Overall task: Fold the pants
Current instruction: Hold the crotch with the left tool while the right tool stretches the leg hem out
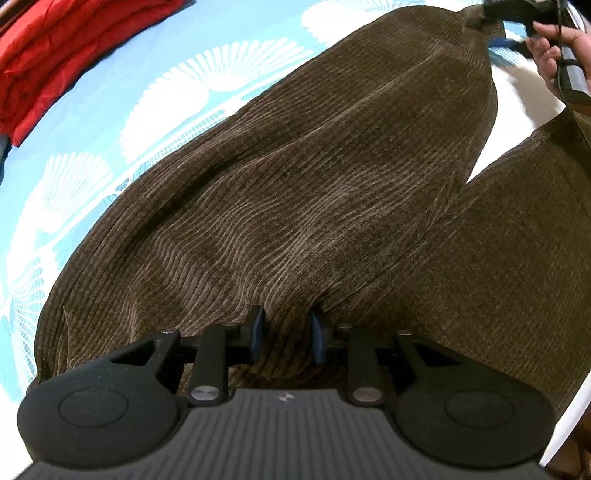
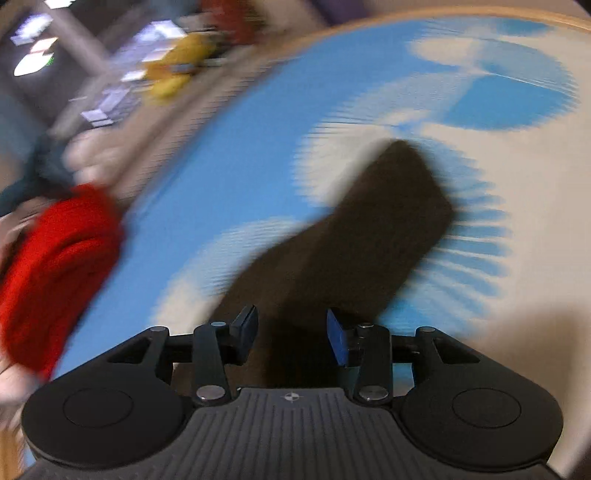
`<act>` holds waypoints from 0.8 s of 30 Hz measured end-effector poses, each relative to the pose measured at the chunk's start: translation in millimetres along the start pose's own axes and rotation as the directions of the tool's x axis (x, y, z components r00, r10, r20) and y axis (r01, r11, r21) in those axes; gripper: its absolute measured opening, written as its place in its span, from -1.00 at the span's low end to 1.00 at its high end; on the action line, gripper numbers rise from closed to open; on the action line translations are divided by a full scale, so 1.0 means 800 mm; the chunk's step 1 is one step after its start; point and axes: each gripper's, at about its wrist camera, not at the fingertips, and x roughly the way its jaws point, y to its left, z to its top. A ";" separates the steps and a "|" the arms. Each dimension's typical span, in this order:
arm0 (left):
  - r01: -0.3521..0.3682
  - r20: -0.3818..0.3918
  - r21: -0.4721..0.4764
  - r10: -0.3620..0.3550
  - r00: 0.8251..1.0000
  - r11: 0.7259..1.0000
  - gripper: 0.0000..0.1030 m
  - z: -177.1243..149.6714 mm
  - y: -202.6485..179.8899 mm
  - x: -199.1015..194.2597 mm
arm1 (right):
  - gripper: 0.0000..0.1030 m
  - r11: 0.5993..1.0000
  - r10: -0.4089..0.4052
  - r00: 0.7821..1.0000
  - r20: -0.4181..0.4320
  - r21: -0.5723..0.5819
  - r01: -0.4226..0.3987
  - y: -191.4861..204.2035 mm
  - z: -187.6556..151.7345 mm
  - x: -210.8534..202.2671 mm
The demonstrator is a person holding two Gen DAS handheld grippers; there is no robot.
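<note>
Brown corduroy pants [image 1: 295,184] lie spread on a blue sheet with white fan patterns [image 1: 110,129]. My left gripper [image 1: 287,334] points steeply down at the near part of the pants, and its blue pads pinch a raised fold of the cloth, with wrinkles running out from the grip. In that same view a person's hand [image 1: 546,48] holds my right gripper [image 1: 480,20] at the far end of one leg. The right wrist view is blurred. There my right gripper [image 2: 291,332] stands with its jaws apart over a brown pant leg [image 2: 369,229] lying flat, and the pads do not press on the cloth.
A folded red garment [image 1: 55,55] lies at the sheet's far left, seen also as a red garment [image 2: 55,266] in the right wrist view. Beyond the bed's wooden edge [image 2: 406,18] is blurred clutter, including something yellow [image 2: 177,70]. White sheet shows between the two pant legs [image 1: 517,110].
</note>
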 end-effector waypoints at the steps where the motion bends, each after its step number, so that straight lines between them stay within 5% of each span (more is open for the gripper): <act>1: -0.002 -0.001 0.003 0.002 1.000 1.000 -0.41 0.000 -0.001 0.000 | -0.01 0.998 -0.042 0.999 0.010 0.053 0.041 -0.012 0.001 -0.001; 5: -0.002 -0.007 0.006 0.002 1.000 1.000 -0.41 0.000 -0.001 0.003 | 0.03 0.989 -0.092 0.993 0.069 0.125 0.083 -0.020 0.000 -0.020; 9: 0.000 -0.010 0.002 0.000 1.000 1.000 -0.37 0.000 0.001 0.004 | 0.02 0.973 -0.195 0.952 0.236 0.171 0.157 -0.023 0.006 -0.061; 11: 0.001 -0.012 0.004 -0.001 1.000 1.000 -0.35 -0.001 0.002 0.005 | 0.05 0.964 -0.252 0.936 0.244 0.144 0.222 -0.028 0.011 -0.057; 15: 0.001 -0.014 -0.001 -0.001 1.000 1.000 -0.35 0.000 0.003 0.005 | 0.04 0.984 -0.098 0.992 0.074 0.155 0.085 -0.050 0.016 -0.008; 21: 0.004 -0.014 0.004 -0.003 1.000 1.000 -0.35 -0.002 0.002 0.007 | 0.05 0.993 -0.026 0.996 0.084 0.121 0.016 -0.045 0.028 0.016; 23: 0.007 -0.014 0.003 -0.007 1.000 1.000 -0.35 -0.002 0.003 0.007 | -0.21 0.995 -0.017 0.996 0.084 0.102 0.008 -0.048 0.028 0.015; 24: 0.007 -0.015 0.003 -0.007 1.000 1.000 -0.35 -0.002 0.003 0.007 | -0.64 0.995 -0.012 0.997 0.072 0.104 0.005 -0.049 0.029 0.017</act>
